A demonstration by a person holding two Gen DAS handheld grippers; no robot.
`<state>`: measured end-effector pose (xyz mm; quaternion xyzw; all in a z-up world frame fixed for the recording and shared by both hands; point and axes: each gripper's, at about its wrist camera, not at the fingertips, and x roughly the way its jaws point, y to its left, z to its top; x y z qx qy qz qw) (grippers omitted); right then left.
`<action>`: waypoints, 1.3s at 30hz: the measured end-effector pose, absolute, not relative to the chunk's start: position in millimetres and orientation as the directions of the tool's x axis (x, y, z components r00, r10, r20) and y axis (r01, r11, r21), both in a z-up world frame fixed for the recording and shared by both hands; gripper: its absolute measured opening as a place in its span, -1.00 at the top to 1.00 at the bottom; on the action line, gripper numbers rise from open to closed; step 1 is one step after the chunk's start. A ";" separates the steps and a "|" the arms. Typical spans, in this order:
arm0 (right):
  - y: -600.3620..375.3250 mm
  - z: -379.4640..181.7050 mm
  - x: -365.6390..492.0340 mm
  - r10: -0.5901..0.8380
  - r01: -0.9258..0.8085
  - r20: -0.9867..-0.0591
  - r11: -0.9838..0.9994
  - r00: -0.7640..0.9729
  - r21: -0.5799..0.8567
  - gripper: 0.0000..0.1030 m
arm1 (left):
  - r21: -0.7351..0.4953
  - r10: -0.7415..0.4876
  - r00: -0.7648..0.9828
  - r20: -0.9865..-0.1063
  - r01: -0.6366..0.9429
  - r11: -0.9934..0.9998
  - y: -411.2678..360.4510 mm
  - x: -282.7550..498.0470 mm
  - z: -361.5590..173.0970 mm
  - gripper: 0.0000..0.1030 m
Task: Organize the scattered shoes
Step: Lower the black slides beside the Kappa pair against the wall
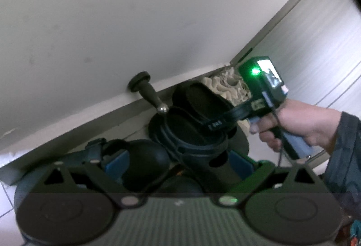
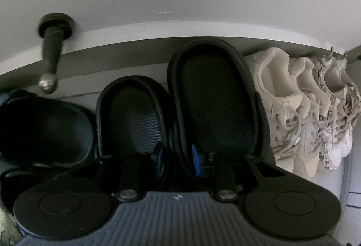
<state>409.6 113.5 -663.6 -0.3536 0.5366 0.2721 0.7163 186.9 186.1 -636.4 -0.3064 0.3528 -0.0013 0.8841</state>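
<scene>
Several black slides stand in a row against the wall's foot. My right gripper [image 2: 176, 157] is shut on the side rim of the largest black slide [image 2: 214, 99], its blue pads pinching the edge. A second black slide [image 2: 130, 115] lies just left of it and a third [image 2: 45, 128] further left. In the left wrist view a hand holds the right gripper [image 1: 212, 125], which reaches in from the right onto the held slide [image 1: 203, 99]. My left gripper [image 1: 179, 163] has its jaws wide, with black slides filling the gap. Whether its pads press on them is unclear.
A black door stopper [image 2: 50, 54] with a metal ball tip sticks out of the wall above the left slides. Pale sneakers [image 2: 293, 106] with laces stand in a row right of the held slide. A grey baseboard [image 2: 135, 47] runs behind everything. A door [image 1: 315, 43] stands at the right.
</scene>
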 end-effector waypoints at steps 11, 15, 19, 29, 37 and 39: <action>107.1 -606.9 419.6 0.121 -0.738 -0.897 0.620 0.424 -0.265 -0.57 | -0.551 -0.222 0.753 -0.620 -0.217 0.806 187.9 187.3 -635.8 -0.89; 91.1 -600.5 432.3 0.103 -0.670 -0.870 0.683 0.482 -0.290 -0.55 | -0.548 -0.226 0.752 -0.619 -0.208 0.810 185.7 187.4 -636.1 -0.89; 72.5 -611.6 448.6 0.123 -0.596 -0.870 0.773 0.477 -0.217 -0.43 | -0.547 -0.222 0.751 -0.621 -0.214 0.809 187.3 187.1 -636.9 -0.89; 50.2 -656.4 466.6 0.111 -0.528 -0.888 0.834 0.446 -0.160 -0.07 | -0.554 -0.236 0.741 -0.629 -0.215 0.804 186.8 189.5 -640.1 -0.89; 59.1 -665.0 453.8 0.085 -0.597 -0.896 0.772 0.436 -0.217 -0.15 | -0.557 -0.246 0.732 -0.636 -0.215 0.802 184.2 193.0 -645.0 -0.89; 58.9 -664.2 454.2 0.090 -0.612 -0.912 0.767 0.401 -0.193 -0.14 | -0.557 -0.246 0.732 -0.636 -0.214 0.803 183.9 193.1 -645.3 -0.89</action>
